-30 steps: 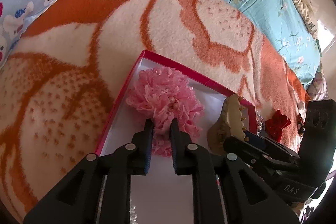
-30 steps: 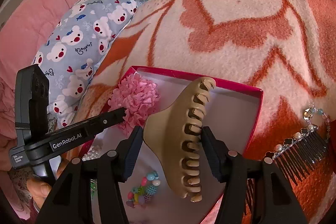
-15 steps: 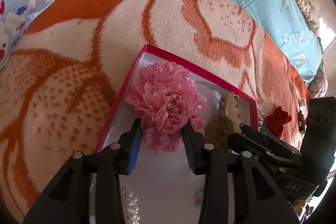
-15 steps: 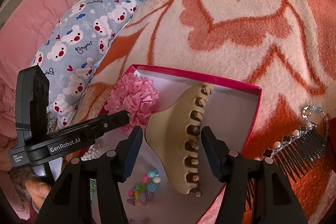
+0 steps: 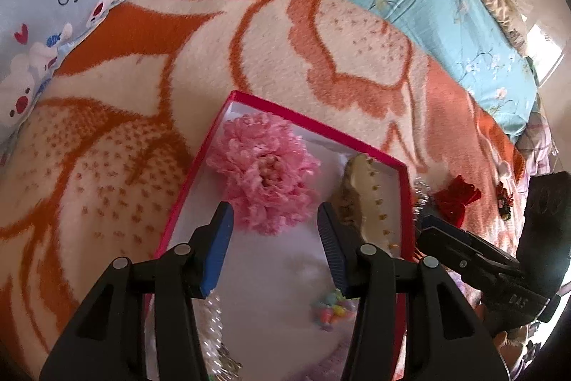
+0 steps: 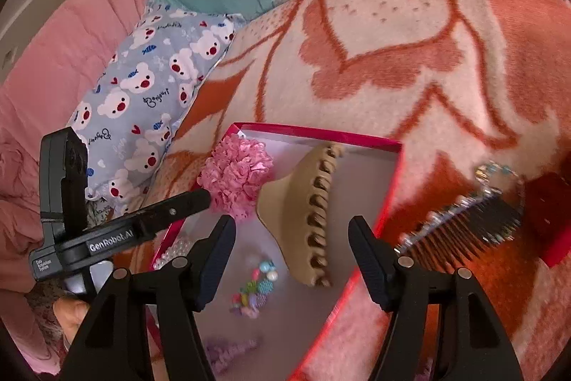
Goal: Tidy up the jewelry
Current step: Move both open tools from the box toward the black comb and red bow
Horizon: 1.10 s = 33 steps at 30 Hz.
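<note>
Orange-and-cream blanket (image 5: 150,116) fills both views. Red-rimmed box (image 6: 390,188) at frame centre on blanket. Left gripper (image 5: 274,240) at lower centre over box, jaws apart, holding nothing. Right gripper (image 6: 292,257) likewise, jaws wide apart, empty. Inside box: tan claw clip (image 6: 303,202) right of pink flower hair tie (image 5: 266,168), touching it; small coloured beads (image 6: 255,288) lower centre. Black comb (image 6: 474,234) on blanket, right of box.
</note>
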{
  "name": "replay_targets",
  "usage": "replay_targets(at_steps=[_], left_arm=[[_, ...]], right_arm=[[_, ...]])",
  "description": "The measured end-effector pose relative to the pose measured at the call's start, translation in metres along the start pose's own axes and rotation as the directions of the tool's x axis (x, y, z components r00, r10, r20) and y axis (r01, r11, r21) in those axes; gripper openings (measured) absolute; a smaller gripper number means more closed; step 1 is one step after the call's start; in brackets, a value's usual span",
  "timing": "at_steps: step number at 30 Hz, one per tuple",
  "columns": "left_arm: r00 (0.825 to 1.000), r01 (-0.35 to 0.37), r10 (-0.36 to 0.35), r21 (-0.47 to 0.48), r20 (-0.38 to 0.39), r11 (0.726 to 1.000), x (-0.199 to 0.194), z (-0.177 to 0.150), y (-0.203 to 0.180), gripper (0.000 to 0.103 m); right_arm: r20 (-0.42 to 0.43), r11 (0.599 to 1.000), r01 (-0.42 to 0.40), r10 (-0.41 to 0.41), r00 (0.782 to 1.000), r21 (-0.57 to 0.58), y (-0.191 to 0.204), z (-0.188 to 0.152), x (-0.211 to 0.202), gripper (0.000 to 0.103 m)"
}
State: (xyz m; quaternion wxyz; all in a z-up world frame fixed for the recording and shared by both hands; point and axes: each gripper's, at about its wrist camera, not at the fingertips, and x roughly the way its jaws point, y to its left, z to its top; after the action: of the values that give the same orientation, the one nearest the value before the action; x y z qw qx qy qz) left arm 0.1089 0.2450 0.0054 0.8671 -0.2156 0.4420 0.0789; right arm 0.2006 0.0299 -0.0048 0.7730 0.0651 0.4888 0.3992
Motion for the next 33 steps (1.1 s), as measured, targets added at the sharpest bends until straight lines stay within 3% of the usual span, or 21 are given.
replay_targets(at_steps=[11, 24, 33], left_arm=[[0.998, 0.057, -0.057, 0.049, 0.008, 0.997, -0.017, -0.012, -0.038, 0.047], [0.993, 0.115, -0.111, 0.134, -0.035, 0.984, -0.011, -0.026, -0.088, 0.047], [0.983, 0.175, -0.153, 0.282, -0.098, 0.943, -0.002, -0.034, -0.136, 0.047]], right_arm=[[0.06, 0.998, 0.044, -0.047, 0.997, 0.055, -0.033, -0.014, -0.052, 0.068], [0.103, 0.982, 0.106, -0.123, 0.987, 0.156, -0.084, -0.035, -0.102, 0.068], [0.128, 0.967, 0.132, -0.162, 0.978, 0.219, -0.114, -0.042, -0.122, 0.068]])
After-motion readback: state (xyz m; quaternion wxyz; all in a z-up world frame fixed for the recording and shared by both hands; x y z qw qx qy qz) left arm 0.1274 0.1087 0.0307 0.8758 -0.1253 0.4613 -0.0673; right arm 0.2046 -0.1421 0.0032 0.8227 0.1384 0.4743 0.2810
